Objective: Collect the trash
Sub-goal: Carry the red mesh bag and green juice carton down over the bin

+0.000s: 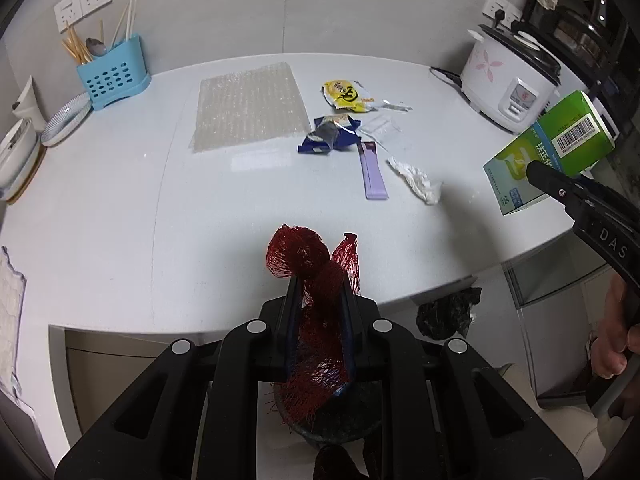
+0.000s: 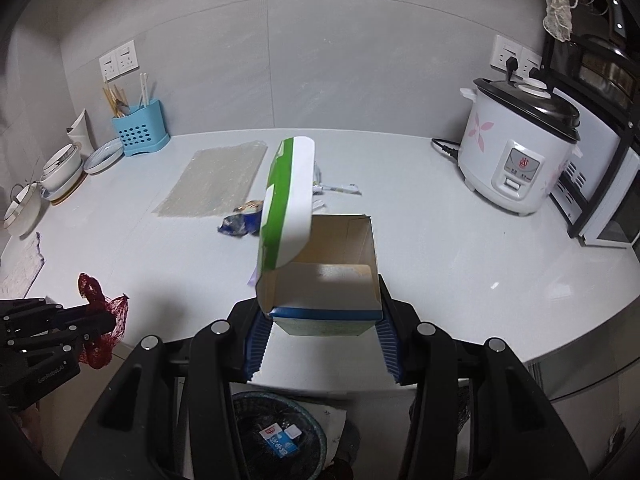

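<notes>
- Trash on the white counter [image 1: 120,216] sits ahead of both my grippers: a yellow wrapper [image 1: 345,95] at about 12 o'clock from my left gripper [image 1: 320,320], a blue wrapper [image 1: 330,136] just below it, a purple strip [image 1: 372,172] and a crumpled tissue [image 1: 416,178] toward 1 o'clock.
- My left gripper is clamped on a red mesh net [image 1: 316,280]; the net bunches above the fingertips and trails down between the fingers, hanging over the counter's near edge.
- My right gripper [image 2: 320,320] grips a green and white carton [image 2: 320,264] by its lower sides, its top flap standing open so I see the bare cardboard inside.
- From the left wrist view that carton [image 1: 552,152] floats at 2 o'clock, off the counter's right end, well apart from the net.
- A bin [image 2: 276,436] with a dark liner lies below the right gripper at 6 o'clock, under the counter edge, with a small blue and white packet [image 2: 280,442] inside.
- Writing: the carton carries a barcode sticker and Chinese characters too small for me to read; the right gripper's body shows "DAS"; the left gripper's body seems to read "GenRobot.AI", faintly.
- Bubble wrap [image 1: 250,108] lies flat at 11 o'clock; a rice cooker [image 1: 512,80] with pink flower prints stands far right.
</notes>
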Demonstrator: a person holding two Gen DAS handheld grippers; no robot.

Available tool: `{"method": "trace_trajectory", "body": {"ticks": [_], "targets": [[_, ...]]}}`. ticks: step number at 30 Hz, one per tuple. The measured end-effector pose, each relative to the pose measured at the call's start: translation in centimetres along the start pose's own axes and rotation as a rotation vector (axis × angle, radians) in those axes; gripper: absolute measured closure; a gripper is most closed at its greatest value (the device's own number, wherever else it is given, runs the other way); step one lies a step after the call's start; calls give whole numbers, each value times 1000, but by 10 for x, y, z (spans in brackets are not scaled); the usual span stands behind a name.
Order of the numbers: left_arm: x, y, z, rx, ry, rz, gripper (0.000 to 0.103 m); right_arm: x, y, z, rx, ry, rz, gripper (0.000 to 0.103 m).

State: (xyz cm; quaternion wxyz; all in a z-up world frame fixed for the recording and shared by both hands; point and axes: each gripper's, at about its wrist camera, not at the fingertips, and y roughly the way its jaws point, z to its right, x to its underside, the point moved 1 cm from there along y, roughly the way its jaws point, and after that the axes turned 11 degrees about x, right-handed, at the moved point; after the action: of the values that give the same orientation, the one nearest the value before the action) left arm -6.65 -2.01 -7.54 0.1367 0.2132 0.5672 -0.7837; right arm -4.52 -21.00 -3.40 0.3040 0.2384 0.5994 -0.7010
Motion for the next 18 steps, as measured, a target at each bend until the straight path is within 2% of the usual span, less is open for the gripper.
{"method": "trace_trajectory", "body": {"ticks": [8,18], "targets": [[34,-10,1,23,35,-19,86,34,-24,-18,-23,-21,-16,58],[72,5,-4,56,40,-57,86,73,-22,-29,-52,-48,-76,58]]}}
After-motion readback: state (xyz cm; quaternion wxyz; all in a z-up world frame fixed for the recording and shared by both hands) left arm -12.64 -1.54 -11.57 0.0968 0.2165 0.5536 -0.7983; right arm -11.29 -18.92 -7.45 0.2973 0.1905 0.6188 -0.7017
